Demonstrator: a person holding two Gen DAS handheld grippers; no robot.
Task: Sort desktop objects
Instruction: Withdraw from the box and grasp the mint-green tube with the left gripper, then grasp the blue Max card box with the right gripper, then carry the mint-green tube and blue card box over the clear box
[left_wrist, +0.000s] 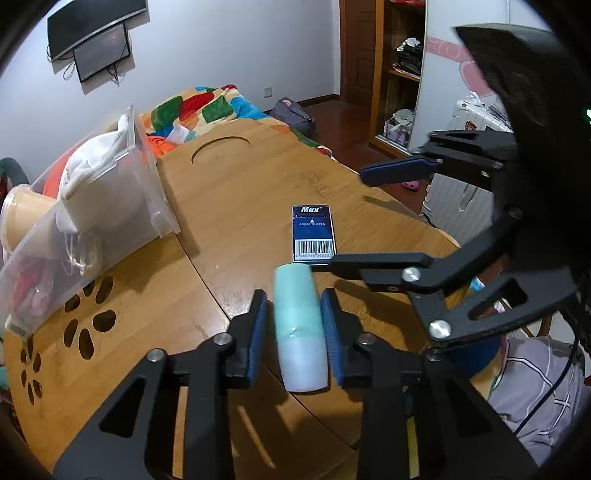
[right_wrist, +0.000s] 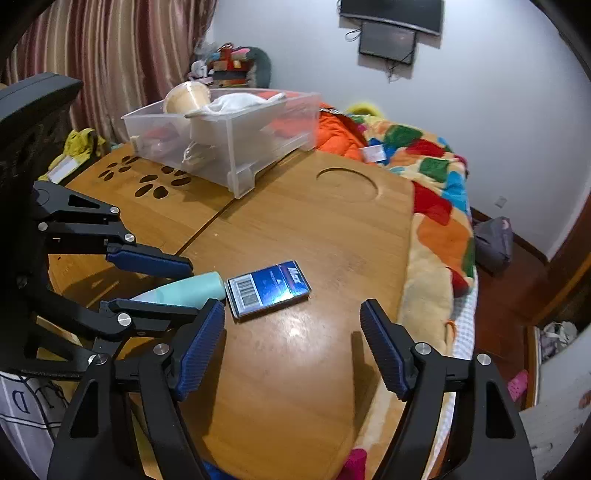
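Clear bin (left_wrist: 92, 206): sitting at the far left corner of the table (left_wrist: 240, 184), already holding white cloth and a cup.

Left gripper (left_wrist: 295, 325): reaching in low over the near edge, pads (left_wrist: 258, 332) standing a little apart on each side of the bottle, looking just off its sides, not squeezing yet.

Mint bottle (left_wrist: 299, 325): lying flat near the near edge, right between the left pads; long way running straight ahead with the fingers, mint end pointing away toward the box, pale end pointing back.

Blue box (left_wrist: 314, 234): lying flat near the table's middle, just past the bottle's mint end; long way running the same way as the bottle.

Right gripper (right_wrist: 291, 347): hanging wide open above the right side of the table, holding nothing.

Nearer one: left, for the bottle; right, probably, for the box.
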